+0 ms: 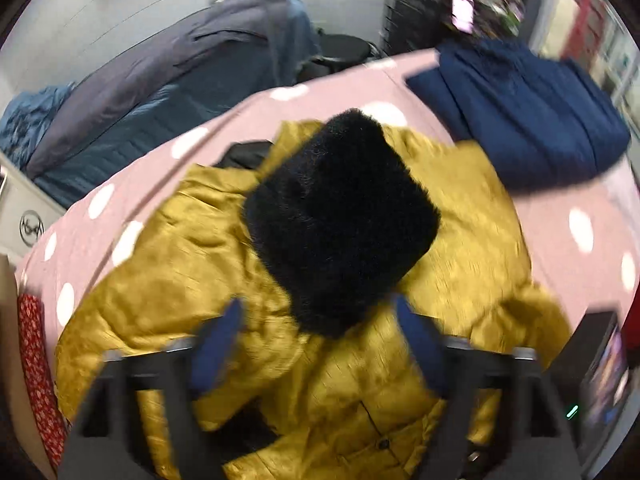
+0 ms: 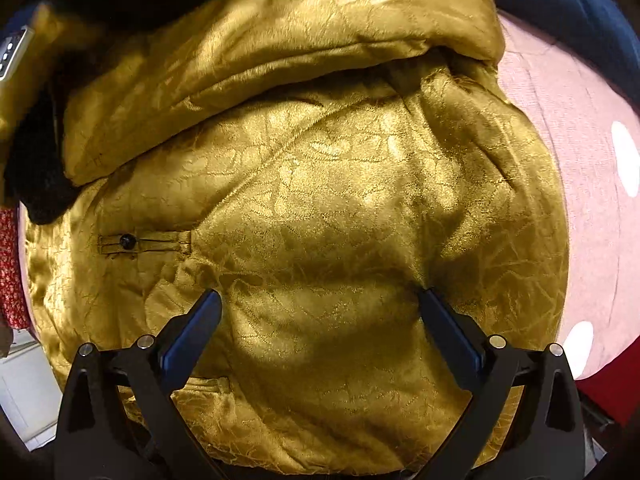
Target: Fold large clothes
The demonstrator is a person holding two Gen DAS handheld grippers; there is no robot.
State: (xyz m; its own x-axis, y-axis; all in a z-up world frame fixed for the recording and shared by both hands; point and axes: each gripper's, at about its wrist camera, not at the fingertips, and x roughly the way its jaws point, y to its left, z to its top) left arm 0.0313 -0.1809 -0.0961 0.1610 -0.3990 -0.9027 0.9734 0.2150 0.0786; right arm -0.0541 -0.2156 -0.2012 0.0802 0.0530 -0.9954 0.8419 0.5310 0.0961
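Note:
A mustard-gold padded jacket [image 1: 192,256] lies bunched on a pink table cover with white dots [image 1: 132,184]. Its black fur-lined hood [image 1: 340,224] lies on top, near the middle. My left gripper [image 1: 320,320] is open and hovers just above the jacket, at the hood's near edge, holding nothing. In the right wrist view the jacket [image 2: 320,184] fills the frame, with a folded layer across the top and a buttoned tab [image 2: 128,241] at the left. My right gripper [image 2: 320,304] is open, its fingertips [image 2: 208,308] pressed onto the gold fabric.
A folded dark blue garment [image 1: 520,116] lies at the table's far right. A heap of grey and blue bedding [image 1: 152,92] sits beyond the table's left edge. A black stool [image 1: 344,50] and a dark drawer unit [image 1: 412,8] stand behind. Red patterned cloth [image 1: 36,360] hangs at the left.

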